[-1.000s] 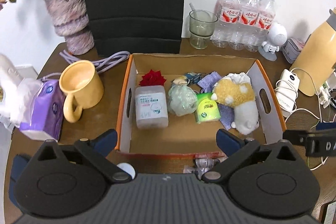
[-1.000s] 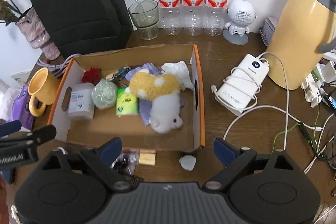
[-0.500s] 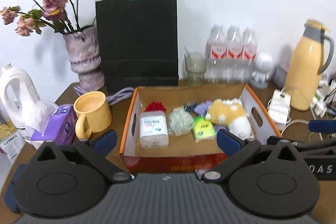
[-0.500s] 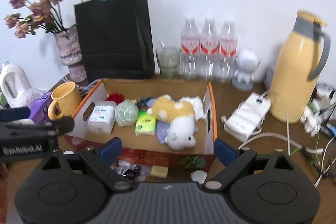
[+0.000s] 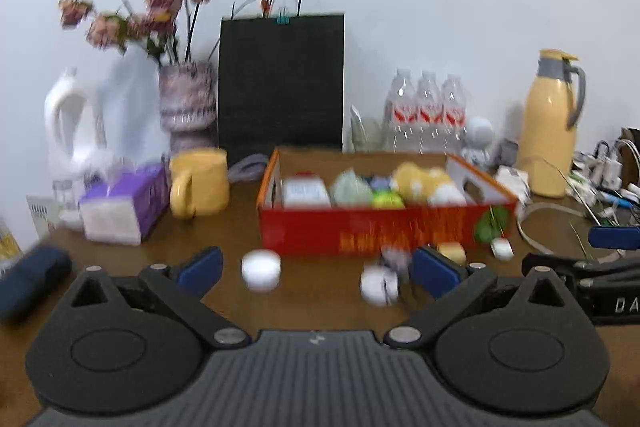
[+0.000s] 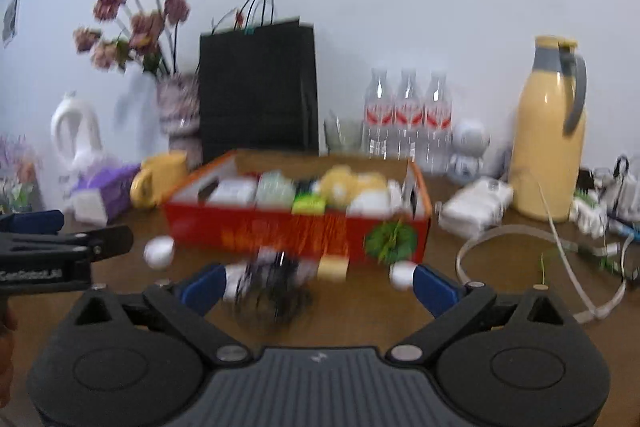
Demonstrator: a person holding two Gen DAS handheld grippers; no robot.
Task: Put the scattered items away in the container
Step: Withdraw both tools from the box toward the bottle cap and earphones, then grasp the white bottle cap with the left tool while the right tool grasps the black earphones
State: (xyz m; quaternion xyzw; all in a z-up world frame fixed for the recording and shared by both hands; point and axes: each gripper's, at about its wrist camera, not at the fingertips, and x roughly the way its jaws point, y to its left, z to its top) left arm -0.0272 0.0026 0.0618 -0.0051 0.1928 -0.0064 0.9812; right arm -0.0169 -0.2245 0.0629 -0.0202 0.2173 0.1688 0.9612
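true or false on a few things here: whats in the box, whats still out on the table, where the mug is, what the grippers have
1. A yellow plush toy lies in the box. True.
2. The yellow mug stands inside the box. False: it stands on the table, outside the box, between it and the purple tissue pack.
3. Small things still lie on the table in front of the box. True: among them a white cap and a yellow block.
4. The left gripper holds the cap. False: its jaws are open and hold nothing.
5. The right gripper holds the toy. False: its jaws are opening and grip nothing.
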